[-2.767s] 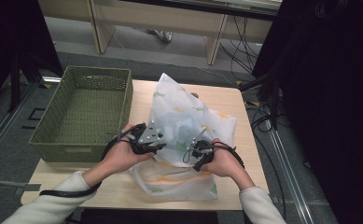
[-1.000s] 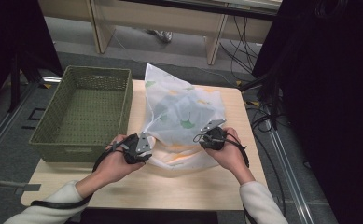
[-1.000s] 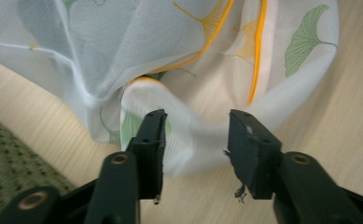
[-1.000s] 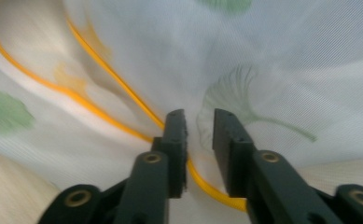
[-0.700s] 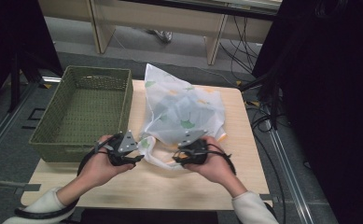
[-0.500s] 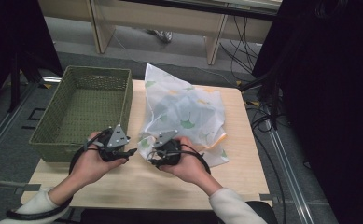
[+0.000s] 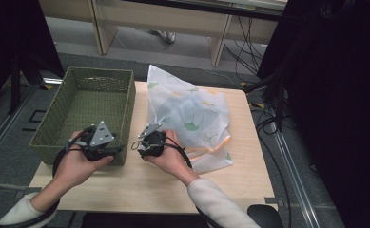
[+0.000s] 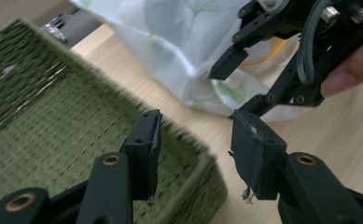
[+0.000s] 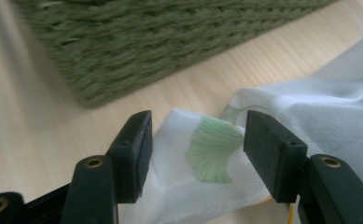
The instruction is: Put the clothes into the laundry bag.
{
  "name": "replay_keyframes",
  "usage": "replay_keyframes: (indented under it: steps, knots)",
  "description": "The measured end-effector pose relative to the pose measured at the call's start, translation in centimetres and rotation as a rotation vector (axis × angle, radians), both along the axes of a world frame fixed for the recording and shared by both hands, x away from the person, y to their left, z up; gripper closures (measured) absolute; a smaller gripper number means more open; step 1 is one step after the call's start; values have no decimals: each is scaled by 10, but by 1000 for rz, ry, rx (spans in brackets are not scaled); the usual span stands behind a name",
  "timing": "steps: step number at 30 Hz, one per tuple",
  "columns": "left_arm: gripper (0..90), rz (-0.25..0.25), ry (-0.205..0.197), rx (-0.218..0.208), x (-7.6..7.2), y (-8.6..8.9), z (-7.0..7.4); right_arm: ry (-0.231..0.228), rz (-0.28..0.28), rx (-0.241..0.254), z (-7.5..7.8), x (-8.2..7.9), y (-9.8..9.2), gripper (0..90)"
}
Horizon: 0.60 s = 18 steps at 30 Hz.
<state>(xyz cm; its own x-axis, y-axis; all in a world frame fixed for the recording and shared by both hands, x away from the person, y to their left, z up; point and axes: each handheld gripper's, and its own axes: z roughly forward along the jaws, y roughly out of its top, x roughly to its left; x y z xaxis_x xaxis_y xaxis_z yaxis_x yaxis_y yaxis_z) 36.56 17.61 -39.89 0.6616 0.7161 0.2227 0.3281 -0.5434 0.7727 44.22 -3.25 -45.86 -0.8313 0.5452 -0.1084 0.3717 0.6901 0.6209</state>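
Note:
A sheer white cloth [image 7: 192, 109] printed with green leaves and trimmed in orange lies heaped on the wooden table [image 7: 149, 185]. My right gripper [image 7: 141, 144] sits at the cloth's near left edge. Its jaws have just been opening and now stand open, with a leaf-printed corner of the cloth [image 9: 212, 149] lying loose between and under them [image 9: 198, 130]. My left gripper [image 7: 113, 148] hovers over the near right corner of the green woven basket [image 7: 128, 109], open with nothing between its jaws [image 8: 195, 130]. The right gripper [image 8: 230, 88] also appears in the left gripper view, against the cloth [image 8: 170, 42].
The empty basket [image 8: 53, 107] takes up the table's left side, and its wall [image 9: 170, 28] rises just beyond the right gripper. Bare wood stretches along the near edge. Cables trail on the floor at the right, and a desk frame stands behind.
Both hands moved left along the near edge. The right gripper's jaws opened and the raised cloth sank onto the table. The left gripper drew away from the cloth to the basket's corner.

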Motion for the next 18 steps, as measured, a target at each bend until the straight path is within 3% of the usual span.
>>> replay_keyframes:
  steps: [2,3,4,6,7,8,9,10,11,14,15,17,18]
  knots:
    - [526,6,1,-8,-2,3,0,-24,20,-9,-3,4,2,463]
    - [525,6,1,-11,-2,4,-1,-5,-15,-11,-4,1,5,502]
    - [526,7,3,-12,-2,4,-1,-20,13,-20,-5,3,6,550]
    - [526,8,3,-13,-2,4,-1,-8,23,-47,-6,4,8,712]
    - [526,7,4,-14,-2,4,-2,-13,9,-47,-7,3,9,787]
    - [526,5,4,-12,-1,4,-2,15,-37,-44,-6,1,10,849]
    - [526,5,4,-13,-1,4,-2,22,-31,-44,-6,1,11,883]
    - [526,7,3,-14,-1,4,-3,35,-37,-40,-6,0,11,889]
    - [527,8,1,-19,-1,4,-3,9,1,-51,-6,2,11,892]
    - [530,13,-8,-22,0,5,-1,58,-13,-8,2,-6,11,893]
    - [531,16,-12,-23,0,5,-1,59,14,14,6,-8,10,893]
    - [533,22,-22,-28,1,6,0,13,91,30,15,-9,7,893]
    - [534,27,-24,-34,1,6,1,43,71,40,21,-15,7,893]
